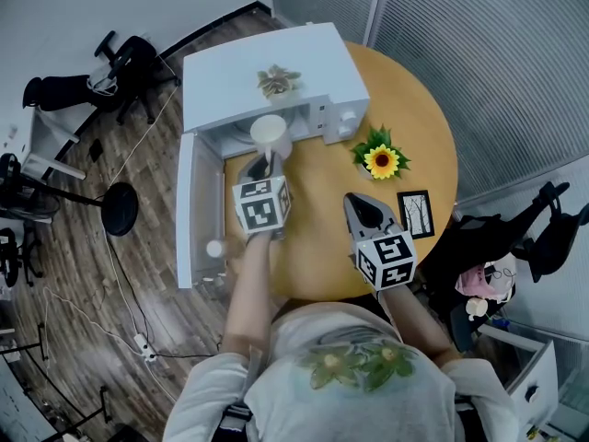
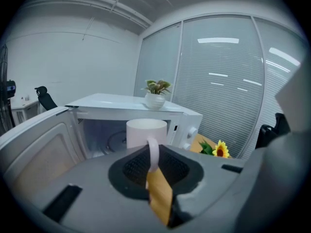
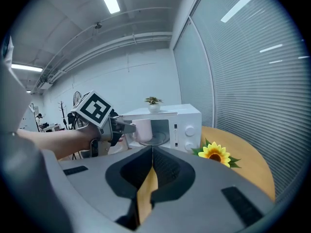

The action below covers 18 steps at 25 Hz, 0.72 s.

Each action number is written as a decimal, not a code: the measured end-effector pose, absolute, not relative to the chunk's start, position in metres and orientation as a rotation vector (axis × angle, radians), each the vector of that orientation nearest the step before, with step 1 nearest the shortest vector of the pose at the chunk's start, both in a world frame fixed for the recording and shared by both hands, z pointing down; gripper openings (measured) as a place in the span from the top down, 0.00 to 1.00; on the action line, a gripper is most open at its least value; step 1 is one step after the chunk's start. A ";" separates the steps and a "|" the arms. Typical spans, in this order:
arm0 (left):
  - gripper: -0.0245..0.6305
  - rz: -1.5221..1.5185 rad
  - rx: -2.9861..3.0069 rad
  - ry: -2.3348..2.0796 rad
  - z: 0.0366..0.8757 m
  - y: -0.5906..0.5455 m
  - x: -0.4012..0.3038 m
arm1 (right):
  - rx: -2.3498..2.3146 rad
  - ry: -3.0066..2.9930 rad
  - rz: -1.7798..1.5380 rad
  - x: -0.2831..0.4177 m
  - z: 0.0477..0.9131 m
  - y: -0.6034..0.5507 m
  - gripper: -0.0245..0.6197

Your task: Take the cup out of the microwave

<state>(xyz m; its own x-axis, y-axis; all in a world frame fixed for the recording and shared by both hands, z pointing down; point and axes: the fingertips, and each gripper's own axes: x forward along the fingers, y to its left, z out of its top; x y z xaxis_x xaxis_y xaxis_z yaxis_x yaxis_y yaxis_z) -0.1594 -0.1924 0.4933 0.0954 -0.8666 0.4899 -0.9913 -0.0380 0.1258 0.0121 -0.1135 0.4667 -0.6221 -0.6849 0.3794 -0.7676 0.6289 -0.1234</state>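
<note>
White cup [image 1: 270, 133] sits right at the microwave [image 1: 221, 72] mouth, just in front of the open cavity, raised off the glass turntable [image 2: 116, 141] that I can see behind it. My left gripper [image 2: 153, 154] has it by the handle: the jaws are clamped onto that thin loop, with the mug body hanging beyond the tips. From the right gripper view the cup looks level and upright, in front of the left part of the opening. I cannot tell whether its far side is fully past the front edge.

My right gripper [image 3: 151, 152] hovers over the wooden table [image 1: 414, 127], in front of the microwave's control panel and well apart from the cup. Its jaws are pressed together with nothing between them.

I judge the hard part done: the door [image 1: 187, 210] is swung wide to the left of the microwave, the handle is gripped and the cup is lifted. What is left, as I read it, is drawing the cup clear and setting it on bare table in front of the microwave. The sunflower [image 1: 381, 160] beside the panel is worth keeping away from.
</note>
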 end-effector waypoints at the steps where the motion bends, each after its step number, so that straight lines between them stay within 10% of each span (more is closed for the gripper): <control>1: 0.88 0.389 1.959 -1.820 0.490 -0.191 -0.158 | 1.172 -2.558 0.397 0.012 0.467 -0.113 0.93; 18: 0.88 0.357 2.026 -1.874 0.454 -0.152 -0.144 | 1.104 -2.591 0.376 0.005 0.460 -0.104 0.94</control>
<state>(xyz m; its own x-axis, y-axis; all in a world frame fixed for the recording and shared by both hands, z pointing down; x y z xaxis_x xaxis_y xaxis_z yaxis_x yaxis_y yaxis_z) -0.1440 -0.1516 0.4535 0.0904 -0.9042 0.4174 -0.9944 -0.0586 0.0884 0.0047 -0.1043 0.4601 -0.6602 -0.6538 0.3697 -0.7320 0.6704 -0.1214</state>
